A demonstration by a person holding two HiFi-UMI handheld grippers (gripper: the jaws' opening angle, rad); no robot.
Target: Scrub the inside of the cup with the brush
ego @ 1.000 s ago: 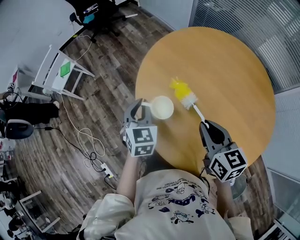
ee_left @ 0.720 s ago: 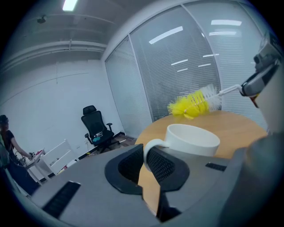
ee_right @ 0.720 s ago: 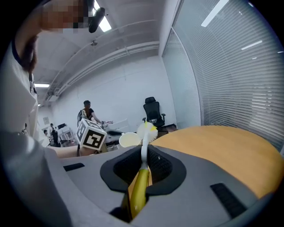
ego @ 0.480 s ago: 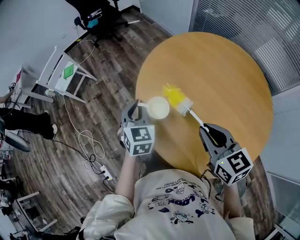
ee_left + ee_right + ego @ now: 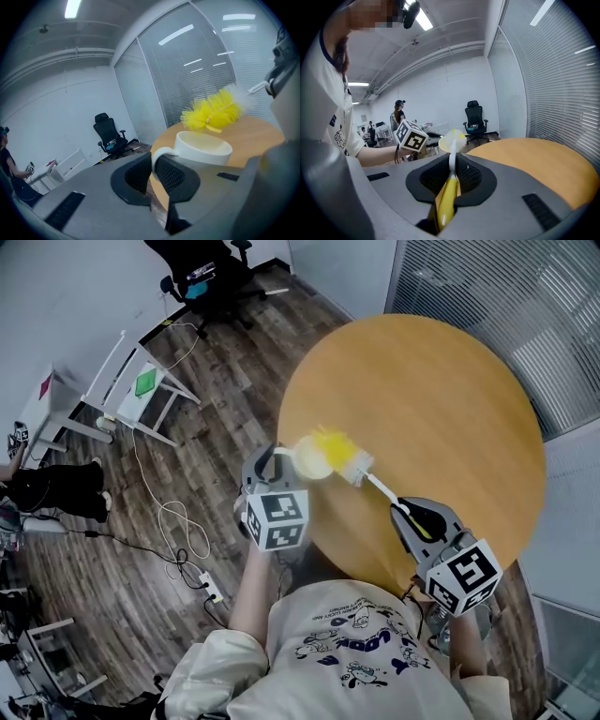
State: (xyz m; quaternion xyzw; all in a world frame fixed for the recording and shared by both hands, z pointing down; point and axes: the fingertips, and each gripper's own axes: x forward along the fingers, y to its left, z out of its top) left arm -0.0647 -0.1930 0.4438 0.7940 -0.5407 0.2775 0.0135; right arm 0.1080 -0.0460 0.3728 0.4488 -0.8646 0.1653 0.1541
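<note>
White cup (image 5: 307,461) at the left edge of the wooden table (image 5: 441,399), its handle pinched between the left gripper's (image 5: 272,463) closed jaws. The brush (image 5: 345,457) slants with its yellow-and-white bristles just over the cup's rim. The right gripper (image 5: 412,517) is clamped on the brush's yellow handle, above the table's near edge.

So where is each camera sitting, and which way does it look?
Head view: on the person's head, looking steeply down at the table; shirt, arms, left gripper and right gripper show.
Left gripper view: on the left gripper, looking along its jaws shut on the cup handle.
Right gripper view: on the right gripper, looking along its jaws shut on the brush toward the left gripper.
All three share cup and brush.
</note>
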